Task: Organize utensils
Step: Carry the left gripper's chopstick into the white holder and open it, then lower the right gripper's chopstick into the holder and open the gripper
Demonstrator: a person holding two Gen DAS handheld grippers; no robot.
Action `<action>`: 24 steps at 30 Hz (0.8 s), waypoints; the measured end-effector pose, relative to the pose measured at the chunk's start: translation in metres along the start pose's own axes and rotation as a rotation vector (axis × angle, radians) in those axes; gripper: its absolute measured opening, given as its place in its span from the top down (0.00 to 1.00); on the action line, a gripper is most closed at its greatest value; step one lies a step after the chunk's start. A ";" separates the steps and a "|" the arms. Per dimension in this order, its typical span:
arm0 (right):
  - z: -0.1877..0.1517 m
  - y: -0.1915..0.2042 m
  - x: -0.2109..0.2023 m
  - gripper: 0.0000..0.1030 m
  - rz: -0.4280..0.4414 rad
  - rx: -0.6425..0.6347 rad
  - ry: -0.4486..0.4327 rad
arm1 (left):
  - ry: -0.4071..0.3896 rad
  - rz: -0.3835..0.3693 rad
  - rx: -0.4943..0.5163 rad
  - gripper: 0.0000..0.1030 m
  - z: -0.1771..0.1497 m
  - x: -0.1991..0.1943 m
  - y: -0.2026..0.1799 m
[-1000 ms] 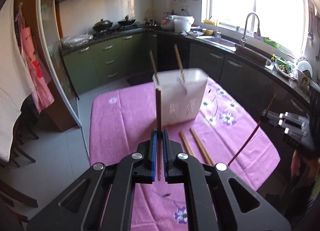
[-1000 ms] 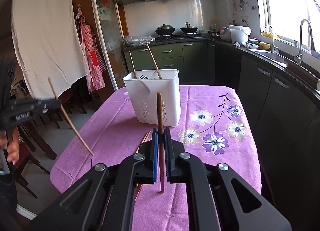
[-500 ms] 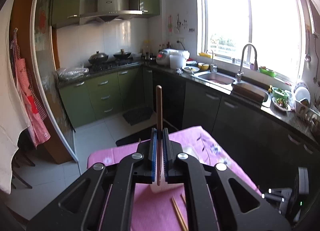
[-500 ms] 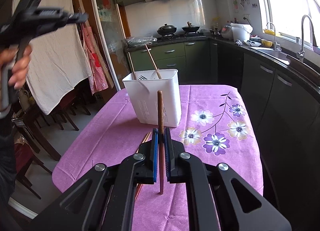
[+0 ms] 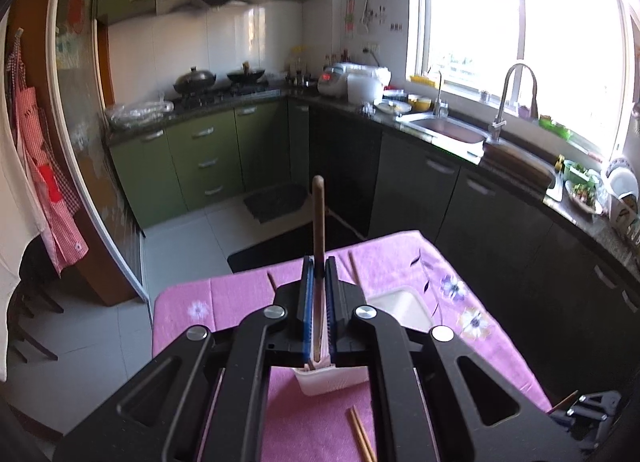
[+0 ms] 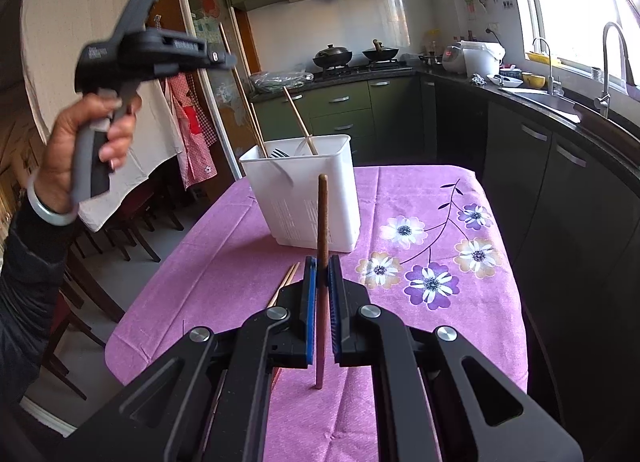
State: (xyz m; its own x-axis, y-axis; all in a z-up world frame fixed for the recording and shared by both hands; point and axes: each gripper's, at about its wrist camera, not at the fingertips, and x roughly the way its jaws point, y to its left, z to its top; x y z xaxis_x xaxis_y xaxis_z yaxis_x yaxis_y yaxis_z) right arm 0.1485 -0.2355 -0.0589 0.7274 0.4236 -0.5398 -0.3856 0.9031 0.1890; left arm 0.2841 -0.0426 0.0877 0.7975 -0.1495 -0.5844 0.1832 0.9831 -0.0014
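Both grippers clamp a chopstick each; white utensil holder stands on the pink tablecloth.

Left gripper (image 5: 316,274) is closed on a brown chopstick (image 5: 318,218), held upright, raised above the white utensil holder (image 5: 332,380), whose rim shows just below the jaws. Right wrist view shows that gripper (image 6: 218,58) high at upper left, held in the person's left hand (image 6: 92,134), with a thin chopstick (image 6: 244,102) slanting down into the holder (image 6: 304,198). Right gripper (image 6: 322,274) is closed on another brown chopstick (image 6: 322,262), upright, near side of the holder. Holder contains a fork (image 6: 278,153) and a leaning chopstick (image 6: 300,122). Two loose chopsticks (image 6: 286,282) lie on the floral tablecloth (image 6: 440,222) beside the right gripper.
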 end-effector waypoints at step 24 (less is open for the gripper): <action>0.196 0.025 0.015 0.93 -0.023 -0.001 -0.316 | -0.061 0.005 -0.037 0.31 -0.142 -0.129 0.030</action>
State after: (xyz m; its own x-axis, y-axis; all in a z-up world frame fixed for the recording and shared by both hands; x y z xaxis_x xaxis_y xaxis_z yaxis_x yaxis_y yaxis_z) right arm 0.2612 -0.1927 0.0981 0.8765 0.4038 -0.2622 -0.3672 0.9129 0.1784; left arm 0.1050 0.0214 0.0481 0.8320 -0.1496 -0.5342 0.1586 0.9869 -0.0293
